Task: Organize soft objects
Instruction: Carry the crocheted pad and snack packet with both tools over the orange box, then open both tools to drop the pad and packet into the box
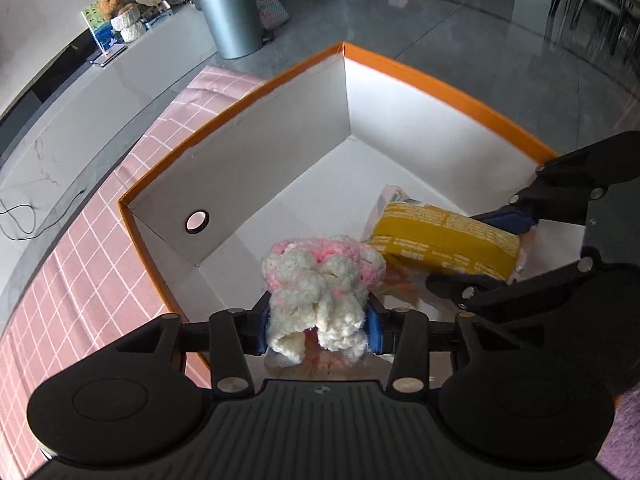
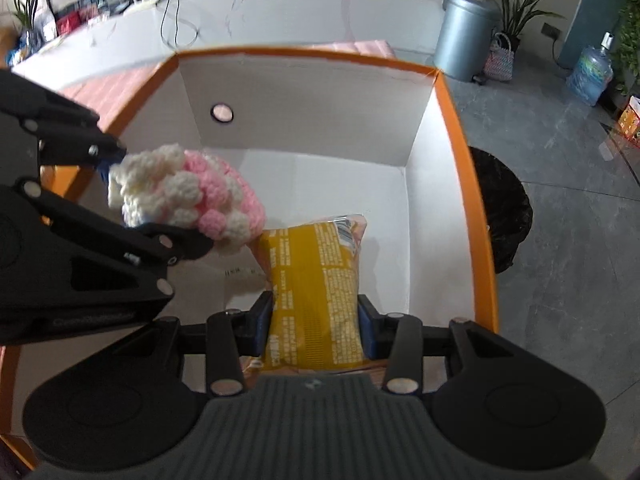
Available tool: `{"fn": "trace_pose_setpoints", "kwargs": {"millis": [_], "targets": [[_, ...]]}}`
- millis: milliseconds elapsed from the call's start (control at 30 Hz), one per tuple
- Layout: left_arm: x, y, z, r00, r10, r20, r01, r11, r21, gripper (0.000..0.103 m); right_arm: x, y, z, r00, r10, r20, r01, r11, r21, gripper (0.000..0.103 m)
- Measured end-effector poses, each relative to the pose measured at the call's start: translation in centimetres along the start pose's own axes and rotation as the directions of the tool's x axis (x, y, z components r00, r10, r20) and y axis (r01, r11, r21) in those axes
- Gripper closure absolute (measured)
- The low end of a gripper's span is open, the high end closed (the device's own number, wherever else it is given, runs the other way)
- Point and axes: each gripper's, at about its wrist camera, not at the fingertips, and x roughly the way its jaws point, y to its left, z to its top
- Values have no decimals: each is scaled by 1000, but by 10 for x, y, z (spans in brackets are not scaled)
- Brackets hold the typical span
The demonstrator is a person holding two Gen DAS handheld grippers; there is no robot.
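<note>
My left gripper [image 1: 318,326] is shut on a pink and white crocheted soft toy [image 1: 320,284] and holds it over the orange-rimmed white box [image 1: 256,168]. The toy also shows in the right wrist view [image 2: 188,196], with the left gripper [image 2: 160,196] at its left. My right gripper [image 2: 316,328] is shut on a yellow soft packet [image 2: 316,280] and holds it inside the same box [image 2: 304,120]. In the left wrist view the packet [image 1: 444,242] sits just right of the toy, held by the right gripper [image 1: 476,248].
The box stands on a pink checked cloth [image 1: 92,248]. A grey bin [image 1: 232,16] and a white counter [image 1: 100,112] lie beyond it. A black bag-lined bin [image 2: 504,208] sits right of the box on the grey floor.
</note>
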Motion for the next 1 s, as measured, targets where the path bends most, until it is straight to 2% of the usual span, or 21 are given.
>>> {"fn": "trace_pose_setpoints", "kwargs": {"millis": [33,133,233,300,367,467,533,700,733,800,867,1000], "targets": [[1,-1,0,1000,13,-9,-13,1000,-1,46,1,0,1,1000,2,-11,-2,1000,-7,60],[5,1,5,999,22,-23,-22,1000,-5,41,2,0,2,999,-5,-37,5,1000,-16,59],[2,0,5,999,28,-26,-29,999,-19,31,1,4,2,999,-32,-40,30,999,-37,53],[0,3,7,1000,14,-22,-14,999,-32,25,-2,5,-1,999,-34,-35,33,999,-43,51],[-4,6,7,1000,-7,-7,7,999,-50,14,-7,6,-3,999,-36,-26,34,998,-47,51],[-16,9,7,999,-21,31,23,996,-89,14,-20,8,-7,999,-33,-8,33,998,-50,48],[-24,12,5,999,-28,46,33,993,-111,14,-29,11,-10,999,-42,13,43,998,-56,37],[-53,14,-6,991,-28,127,44,990,-131,16,-62,21,-19,991,-54,123,62,996,-62,37],[-62,13,-10,985,-20,170,43,990,-132,16,-71,24,-23,987,-50,154,60,997,-57,37],[-81,13,-20,958,-9,285,47,991,-127,16,-87,31,-29,975,-48,215,59,997,-42,37],[-100,12,-31,937,23,350,27,990,-138,17,-103,39,-39,959,-40,280,52,998,-33,36],[-135,13,-62,877,113,467,-38,985,-166,17,-131,61,-59,910,-14,414,24,1000,-19,36]]}}
